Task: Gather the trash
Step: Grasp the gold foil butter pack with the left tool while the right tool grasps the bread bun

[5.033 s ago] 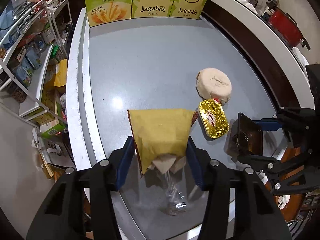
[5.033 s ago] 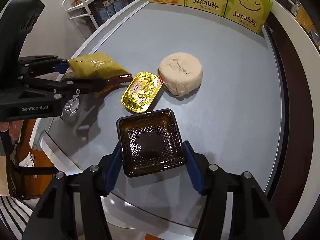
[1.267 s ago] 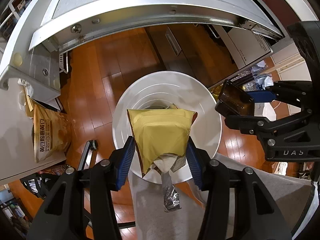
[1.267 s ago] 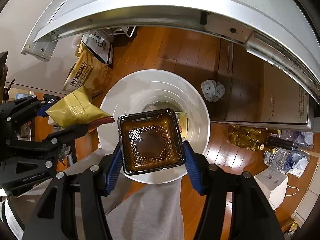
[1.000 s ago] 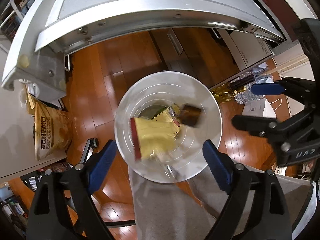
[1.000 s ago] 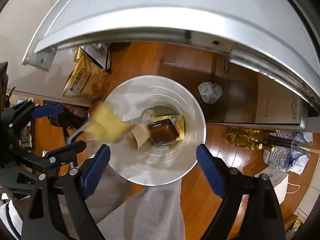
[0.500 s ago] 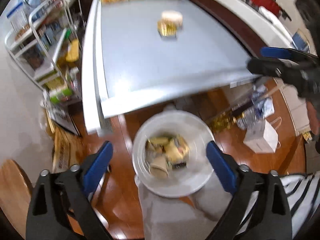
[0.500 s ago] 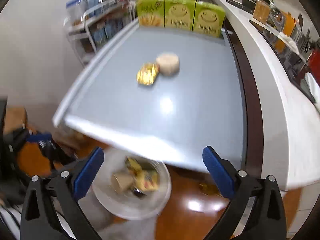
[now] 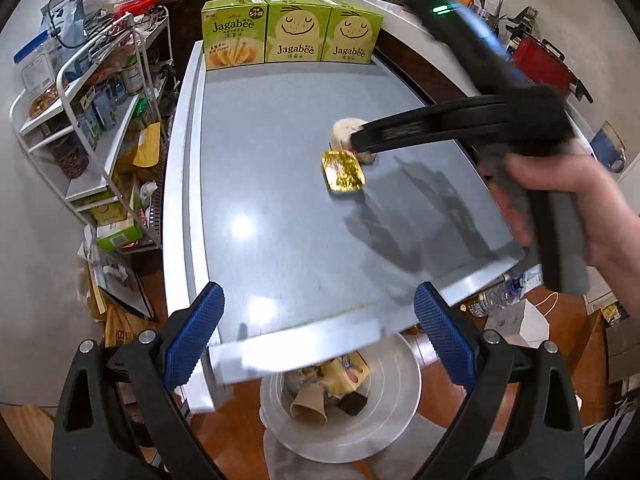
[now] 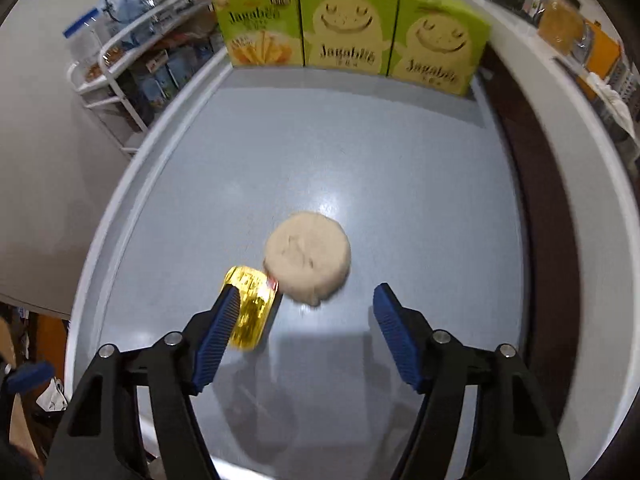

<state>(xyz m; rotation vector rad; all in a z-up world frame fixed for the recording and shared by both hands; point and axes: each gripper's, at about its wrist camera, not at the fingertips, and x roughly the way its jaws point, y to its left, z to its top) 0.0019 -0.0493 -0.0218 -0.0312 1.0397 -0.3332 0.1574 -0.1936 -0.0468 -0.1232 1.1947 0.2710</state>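
A gold foil wrapper (image 10: 250,312) and a round beige paper lid (image 10: 307,256) lie together on the grey table (image 10: 360,152); both also show in the left wrist view, the wrapper (image 9: 344,171) and the lid (image 9: 343,130). My right gripper (image 10: 304,328) is open and empty, just short of them, its left finger partly over the wrapper. My left gripper (image 9: 320,336) is open and empty at the table's near edge, above a white bin (image 9: 392,424) on the floor that holds the yellow bag, brown tray and other scraps.
Three green Jagabee boxes (image 9: 292,38) stand along the table's far edge. A white wire shelf (image 9: 80,104) full of goods stands left of the table. A white counter (image 10: 568,152) with kitchenware runs along the right.
Both grippers opened over the bin and dropped the yellow bag and the brown tray into it. Both then rose back to the table; the right one moved up to the wrapper and lid.
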